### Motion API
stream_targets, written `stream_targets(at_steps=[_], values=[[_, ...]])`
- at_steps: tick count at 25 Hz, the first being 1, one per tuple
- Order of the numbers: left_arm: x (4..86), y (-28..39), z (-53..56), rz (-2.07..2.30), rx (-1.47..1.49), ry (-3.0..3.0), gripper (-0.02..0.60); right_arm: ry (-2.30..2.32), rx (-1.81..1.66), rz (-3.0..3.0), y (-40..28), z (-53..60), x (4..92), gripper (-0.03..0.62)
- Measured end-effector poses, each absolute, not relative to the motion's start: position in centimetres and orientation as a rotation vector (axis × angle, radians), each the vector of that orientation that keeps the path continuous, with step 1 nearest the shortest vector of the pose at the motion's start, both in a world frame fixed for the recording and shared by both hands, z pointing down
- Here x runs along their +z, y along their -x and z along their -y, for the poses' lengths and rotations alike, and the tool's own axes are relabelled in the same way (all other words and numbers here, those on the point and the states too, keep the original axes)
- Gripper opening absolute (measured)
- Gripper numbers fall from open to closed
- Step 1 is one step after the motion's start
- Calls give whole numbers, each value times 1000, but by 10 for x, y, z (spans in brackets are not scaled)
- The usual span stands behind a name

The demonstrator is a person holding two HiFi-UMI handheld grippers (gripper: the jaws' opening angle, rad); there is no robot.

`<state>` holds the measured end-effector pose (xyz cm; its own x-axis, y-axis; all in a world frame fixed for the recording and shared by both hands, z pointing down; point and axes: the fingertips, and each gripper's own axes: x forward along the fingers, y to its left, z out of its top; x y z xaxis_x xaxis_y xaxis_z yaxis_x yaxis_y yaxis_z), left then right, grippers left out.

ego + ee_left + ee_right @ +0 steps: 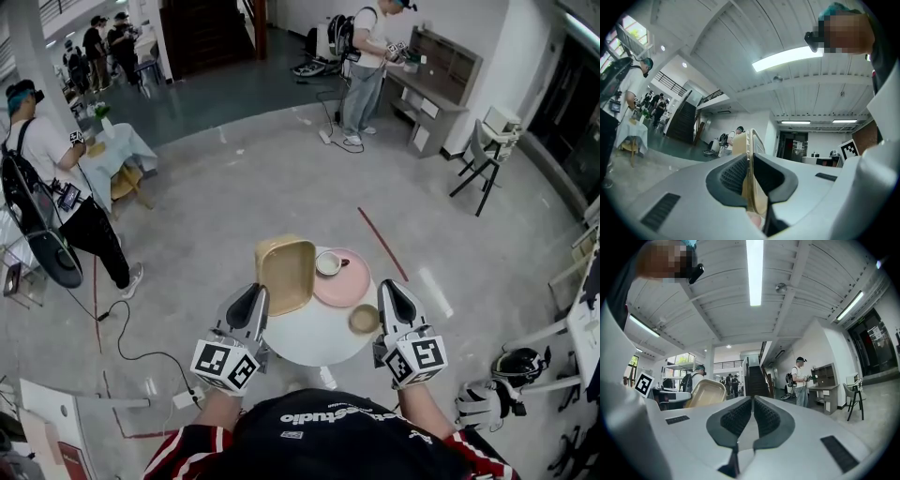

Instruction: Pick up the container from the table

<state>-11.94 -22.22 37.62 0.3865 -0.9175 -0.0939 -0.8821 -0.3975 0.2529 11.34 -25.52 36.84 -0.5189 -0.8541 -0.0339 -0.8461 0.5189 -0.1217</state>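
Log left hand-held gripper [751,161] clamped on the rim of the tan container [286,272], with the container tipped up on edge at the left of the round white surface [314,347] and its hollow side turned toward the right hand-held gripper [392,291]. Log right hand-held gripper with jaws together and nothing between them, just beside a small tan bowl [364,320]. Note a pink plate [349,286] bearing a white cup [329,263], between container and bowl.
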Motion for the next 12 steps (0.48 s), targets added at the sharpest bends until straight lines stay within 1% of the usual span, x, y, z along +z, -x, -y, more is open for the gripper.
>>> stream_targets(at_steps=[4, 12], values=[[369, 98, 224, 1621, -339, -2496, 55, 1483, -122, -2641, -134, 252, 361, 6], [358, 63, 224, 1619, -332, -2512, 55, 1456, -98, -2638, -162, 248, 355, 6]])
